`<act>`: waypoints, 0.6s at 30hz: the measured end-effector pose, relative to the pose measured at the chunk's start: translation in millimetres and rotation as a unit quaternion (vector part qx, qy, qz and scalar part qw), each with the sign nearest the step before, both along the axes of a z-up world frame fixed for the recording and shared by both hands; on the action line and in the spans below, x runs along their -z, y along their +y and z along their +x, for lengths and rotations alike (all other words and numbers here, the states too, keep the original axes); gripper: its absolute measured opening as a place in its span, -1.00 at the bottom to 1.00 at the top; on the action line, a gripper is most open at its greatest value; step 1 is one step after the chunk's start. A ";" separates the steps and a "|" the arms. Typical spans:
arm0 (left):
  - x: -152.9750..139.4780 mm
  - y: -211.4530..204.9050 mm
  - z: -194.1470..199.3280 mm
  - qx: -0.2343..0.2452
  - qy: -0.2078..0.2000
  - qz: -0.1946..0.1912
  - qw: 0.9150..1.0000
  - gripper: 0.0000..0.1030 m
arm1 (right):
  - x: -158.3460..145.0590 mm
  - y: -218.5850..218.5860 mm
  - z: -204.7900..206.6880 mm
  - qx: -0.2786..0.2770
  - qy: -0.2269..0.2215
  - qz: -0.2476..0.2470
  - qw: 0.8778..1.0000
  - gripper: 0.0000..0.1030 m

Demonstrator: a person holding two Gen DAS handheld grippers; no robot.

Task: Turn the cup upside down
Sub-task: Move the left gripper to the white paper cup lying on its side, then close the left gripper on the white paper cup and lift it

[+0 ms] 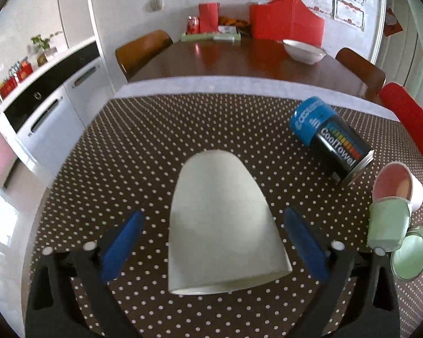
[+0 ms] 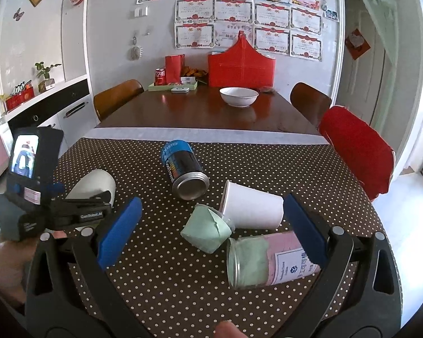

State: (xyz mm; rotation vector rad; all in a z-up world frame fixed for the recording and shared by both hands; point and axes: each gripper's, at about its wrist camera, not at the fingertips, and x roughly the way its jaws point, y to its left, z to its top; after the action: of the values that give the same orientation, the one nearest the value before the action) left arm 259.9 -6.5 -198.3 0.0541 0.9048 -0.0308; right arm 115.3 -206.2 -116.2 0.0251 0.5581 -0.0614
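Left gripper [image 1: 211,242] jaws wide open, straddling the white cup [image 1: 222,225] without touching it; cup upside down on the dotted table [image 1: 143,146]. Right gripper [image 2: 211,231] jaws wide open too, holding nothing, above the glass jar [image 2: 265,259] lying sideways. Blue can [image 2: 183,173] lies further back.

table [image 2: 160,276], dotted cloth | on it: white cup [image 1: 222,225], can [image 2: 184,170], paper cup [image 2: 251,207], jar [image 2: 268,259]
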 end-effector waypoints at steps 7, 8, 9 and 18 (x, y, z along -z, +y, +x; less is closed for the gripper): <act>12.3 -0.8 6.4 0.022 0.024 -0.021 0.999 0.53 | 3.2 -4.5 2.0 0.003 0.003 0.005 1.000 0.90; 12.5 -1.6 7.5 0.024 0.025 -0.022 0.999 0.53 | 3.5 -4.8 1.7 0.003 0.003 0.006 1.000 0.90; 12.2 -1.2 8.1 0.025 0.026 -0.022 0.999 0.53 | 3.5 -4.3 1.5 0.002 0.003 0.006 1.000 0.90; 10.9 5.9 4.4 0.045 0.029 -0.035 0.998 0.51 | 5.4 -4.4 0.1 0.003 0.004 0.007 1.000 0.90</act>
State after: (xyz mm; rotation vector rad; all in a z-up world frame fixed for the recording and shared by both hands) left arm 264.3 -0.6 -209.1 0.0275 0.9591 -0.1481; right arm 115.5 -210.6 -121.5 0.0405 0.5666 -0.0639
